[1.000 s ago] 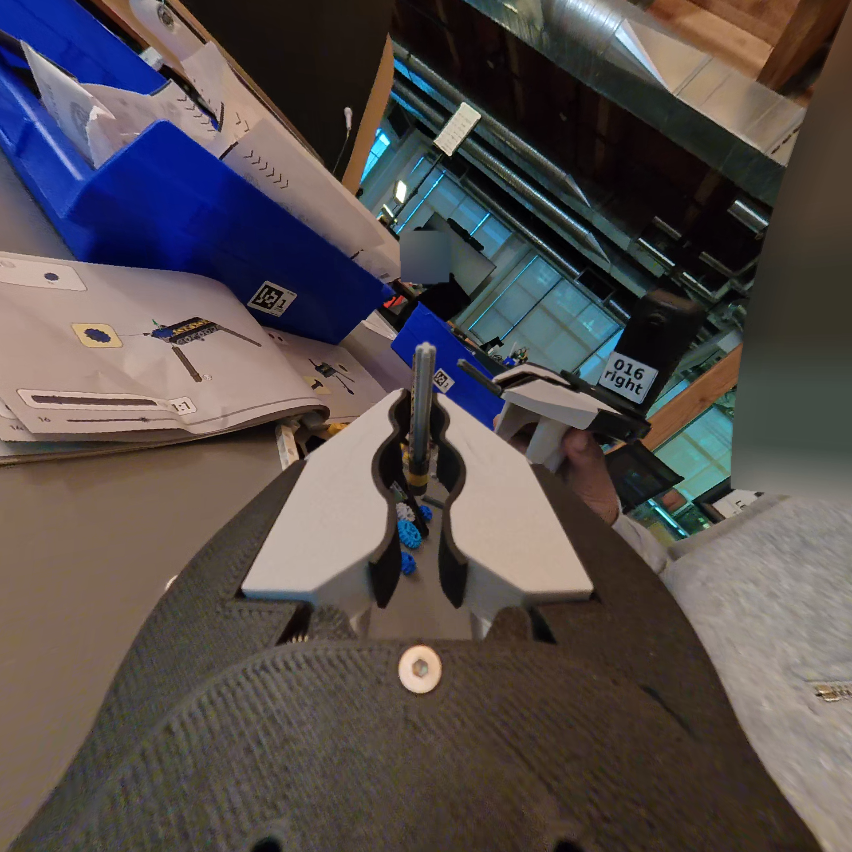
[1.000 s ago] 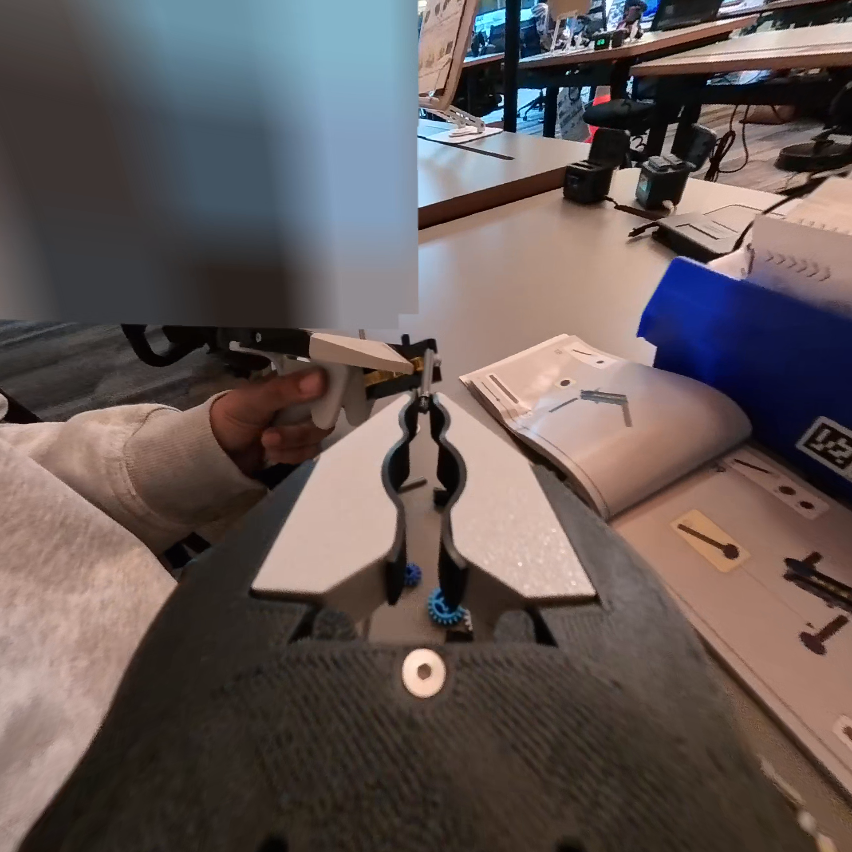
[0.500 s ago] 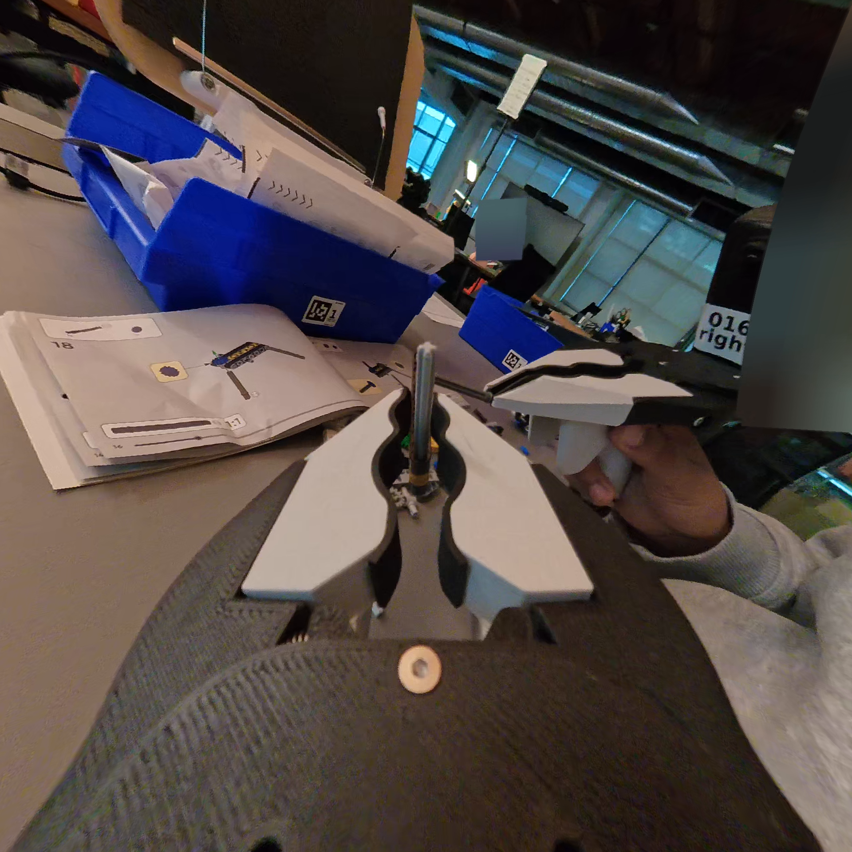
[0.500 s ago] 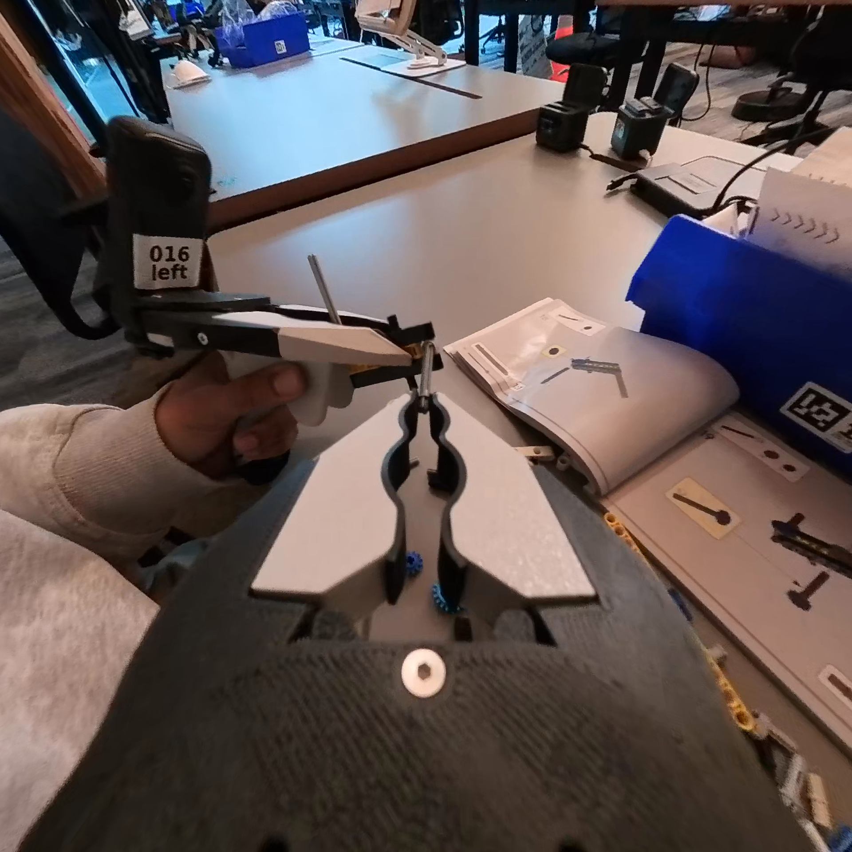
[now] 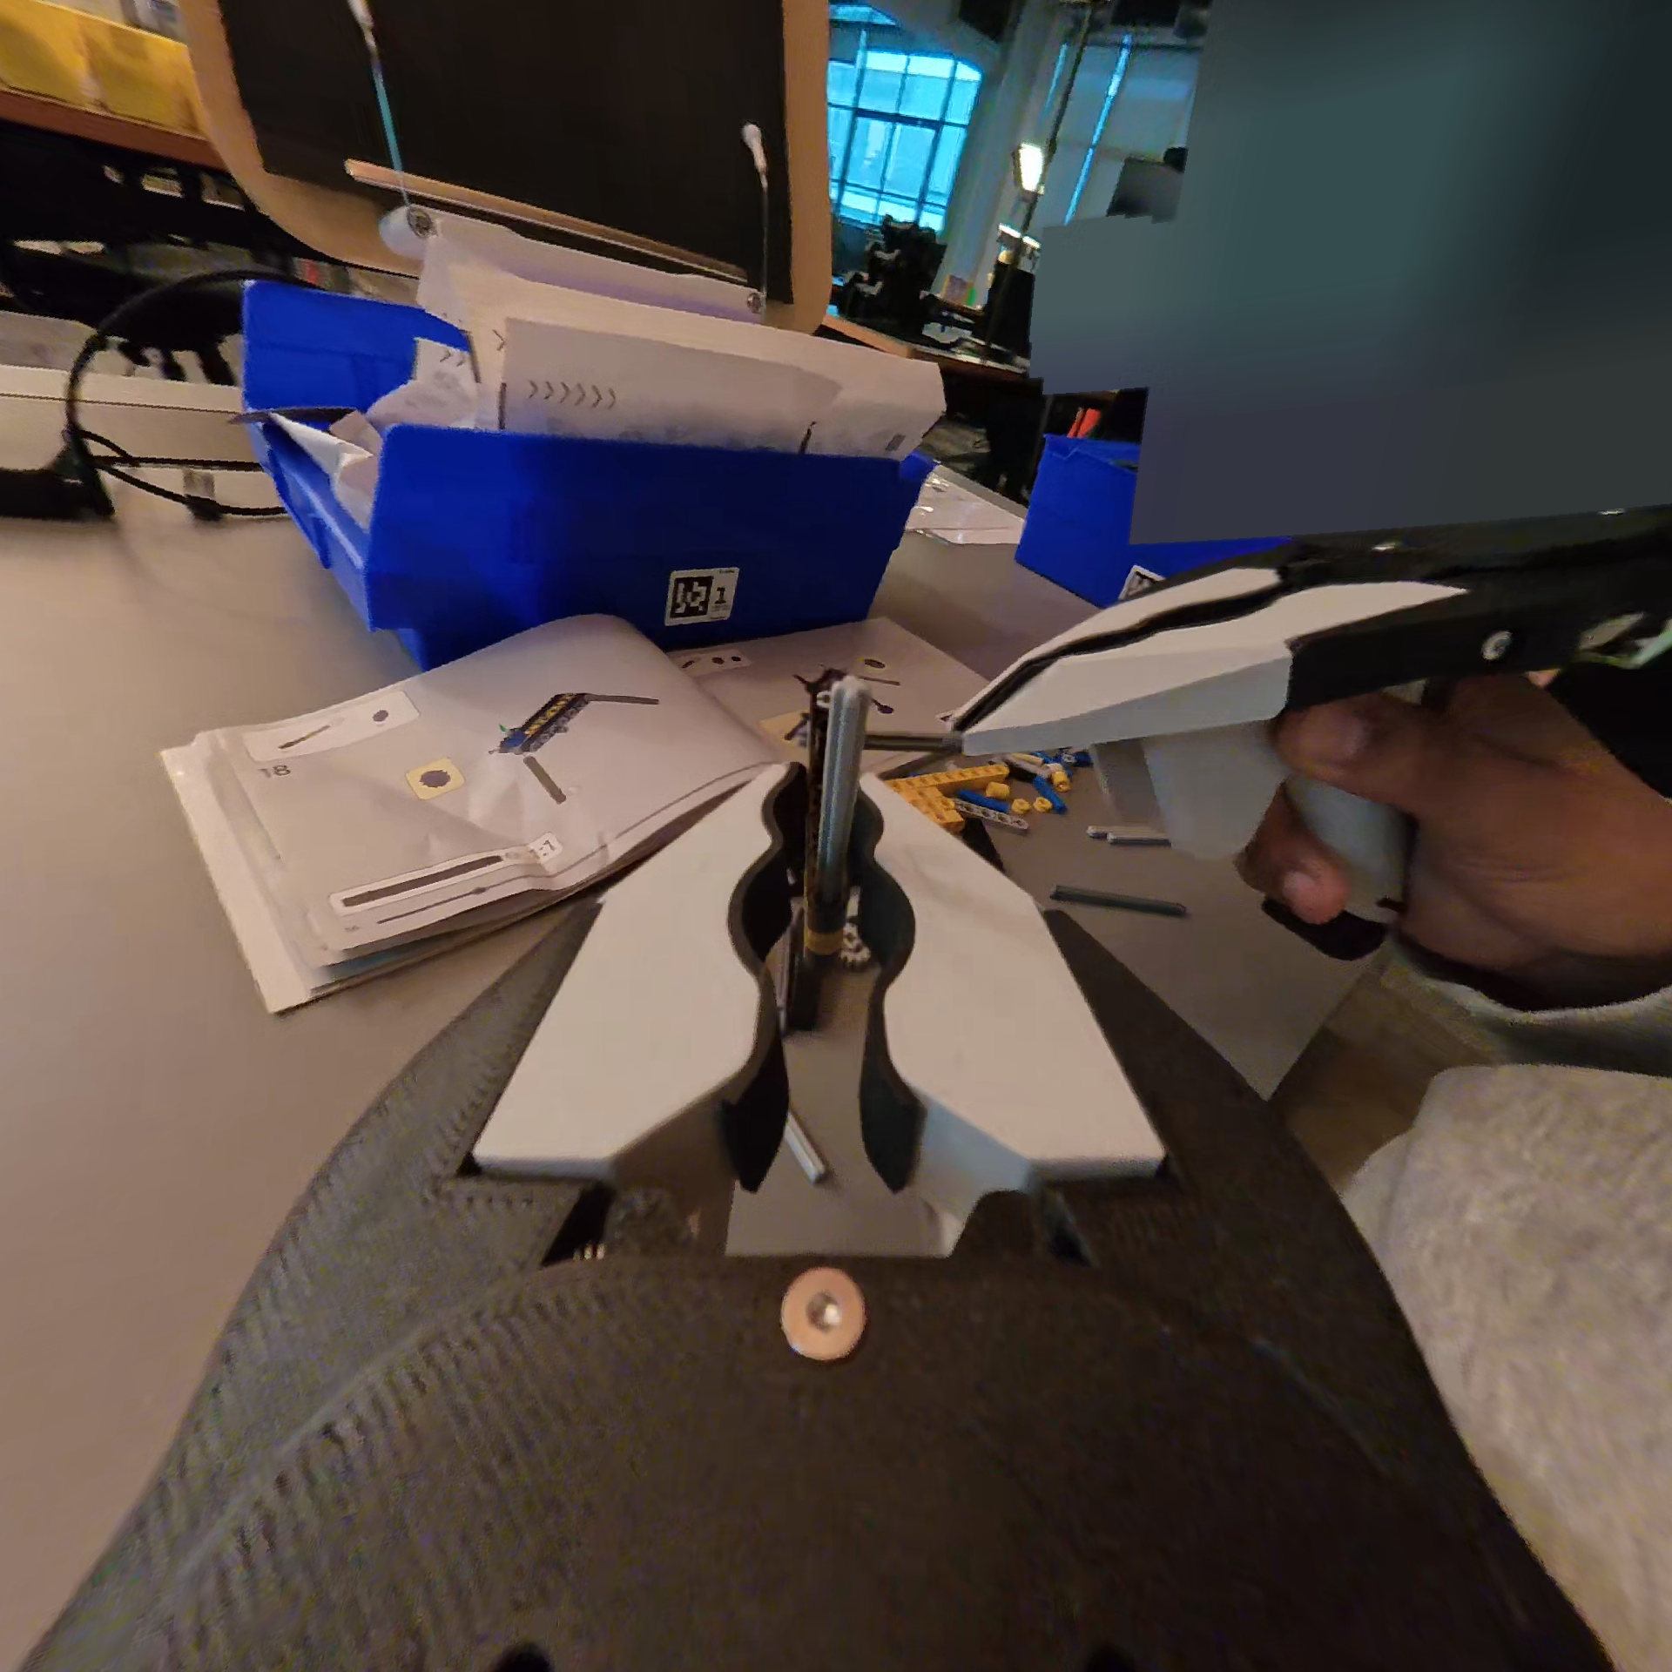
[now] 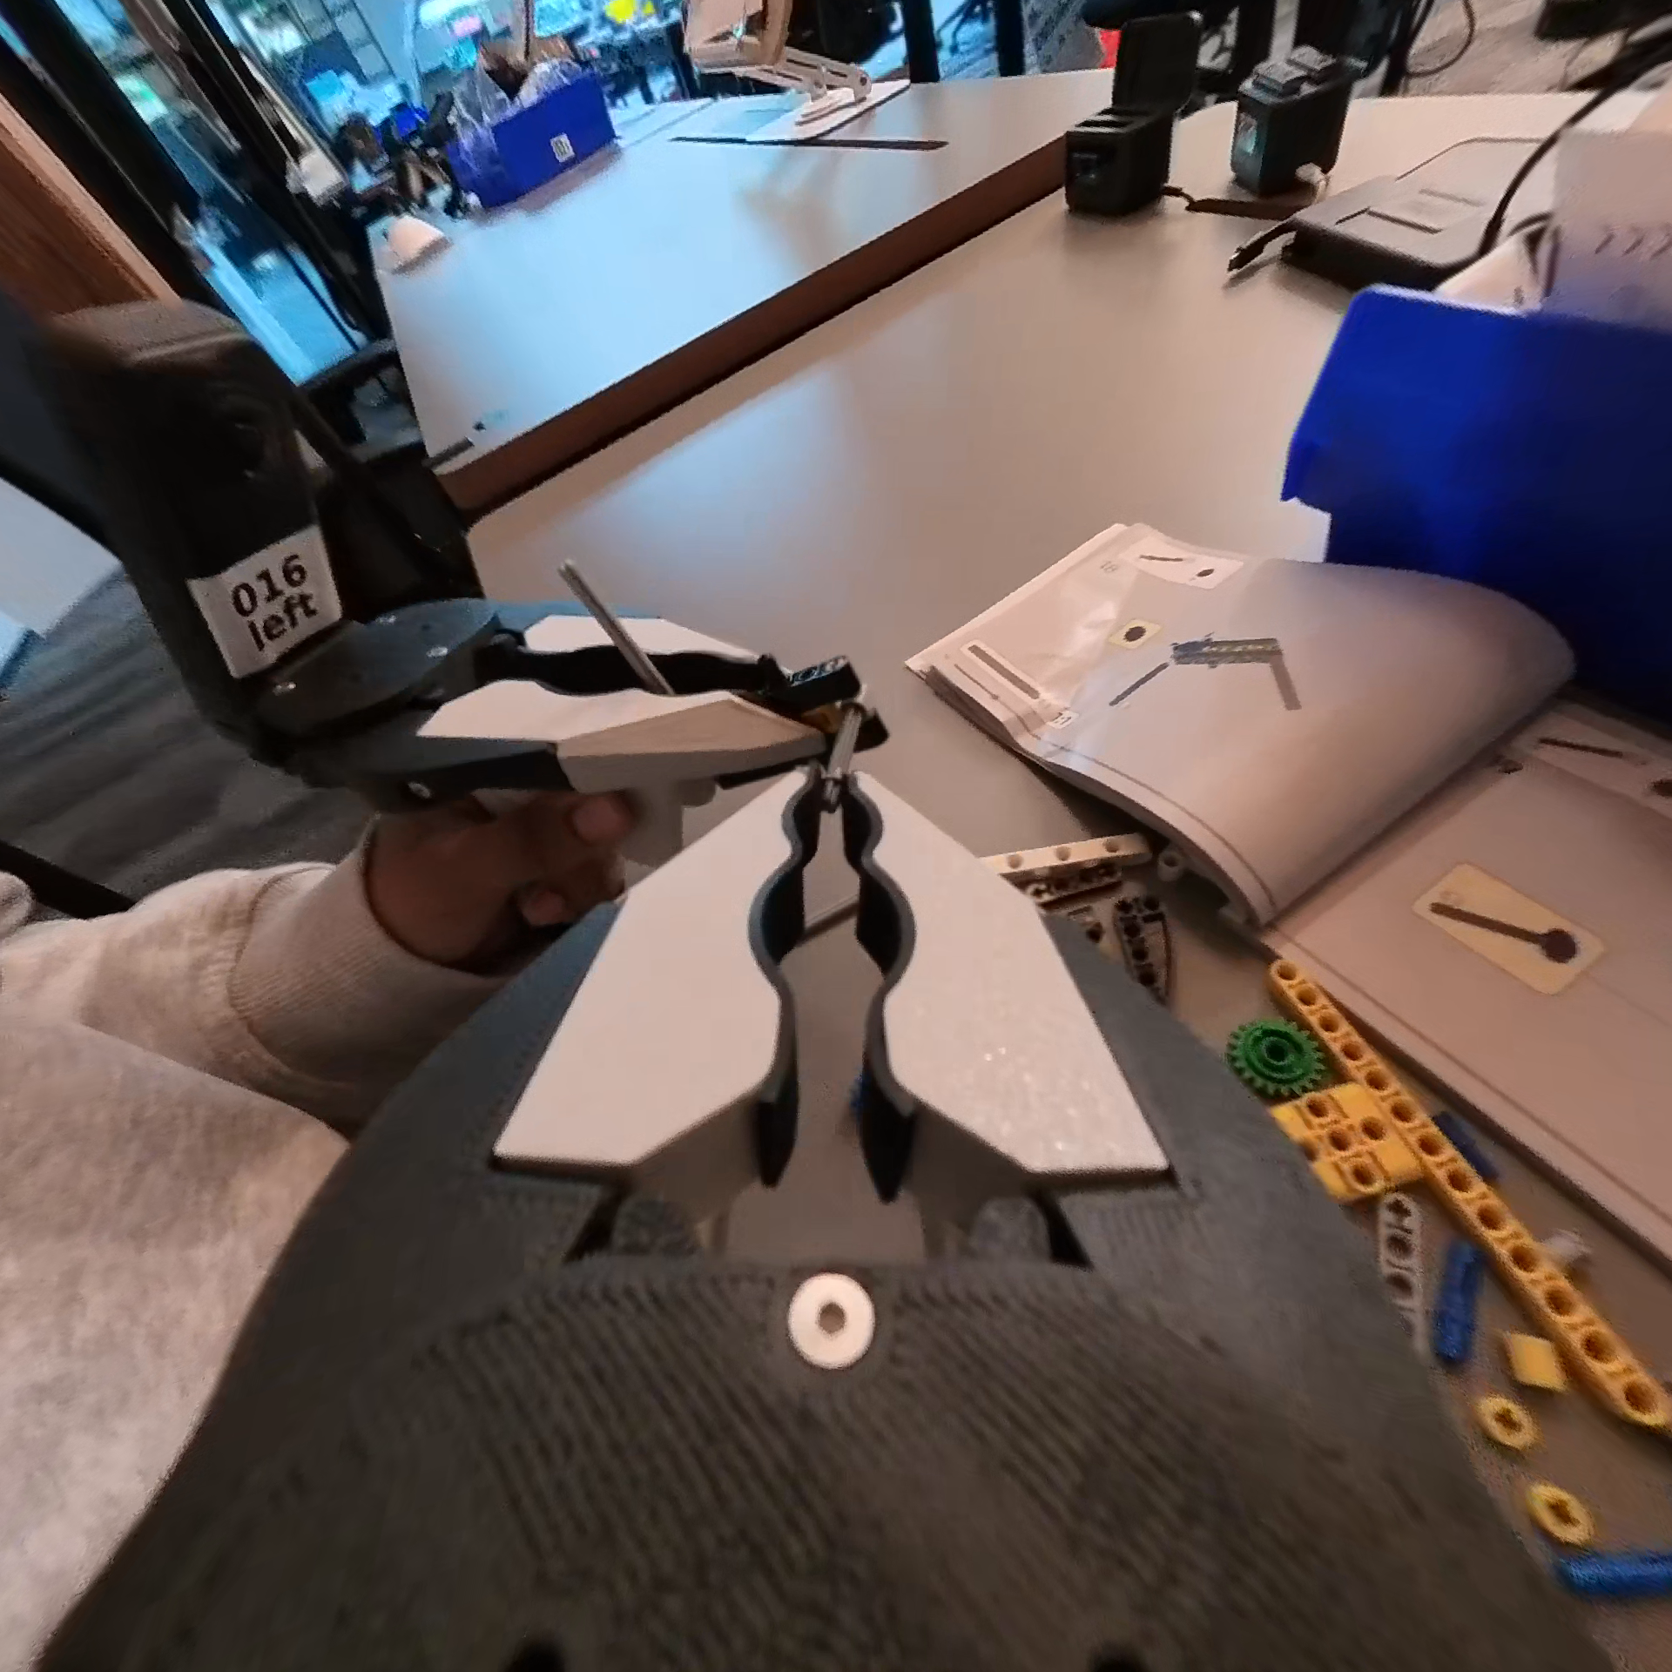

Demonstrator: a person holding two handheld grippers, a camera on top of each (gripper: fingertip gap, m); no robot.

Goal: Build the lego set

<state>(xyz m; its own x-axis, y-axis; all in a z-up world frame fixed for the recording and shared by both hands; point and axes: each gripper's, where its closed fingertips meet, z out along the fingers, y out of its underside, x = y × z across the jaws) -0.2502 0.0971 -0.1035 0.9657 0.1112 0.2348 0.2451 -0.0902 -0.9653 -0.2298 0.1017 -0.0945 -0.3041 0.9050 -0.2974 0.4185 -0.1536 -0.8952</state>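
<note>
My left gripper (image 5: 825, 801) is shut on a small lego assembly (image 5: 837, 814): a black beam, a grey axle and a yellow bush, held upright above the table. In the right wrist view the left gripper (image 6: 814, 724) comes in from the left, with the black beam (image 6: 819, 676) at its tip and a long grey axle (image 6: 615, 633) sticking out behind. My right gripper (image 6: 828, 796) is shut on a short grey axle (image 6: 841, 751) whose far end meets the assembly. In the left wrist view the right gripper (image 5: 964, 737) points in from the right.
An open instruction booklet (image 5: 452, 796) lies on the grey table (image 5: 136, 814), in front of a blue bin (image 5: 615, 525) stuffed with paper bags. Loose parts lie at the right: a long yellow beam (image 6: 1448, 1203), a green gear (image 6: 1274, 1054), blue pins (image 6: 1457, 1303). Cables and chargers (image 6: 1117, 163) sit farther back. My left and right fingertips are right by each other.
Both grippers have tilted down toward the table, still shut on their pieces. The table and loose parts have come into view. The right gripper's axle stays at the left gripper's assembly.
</note>
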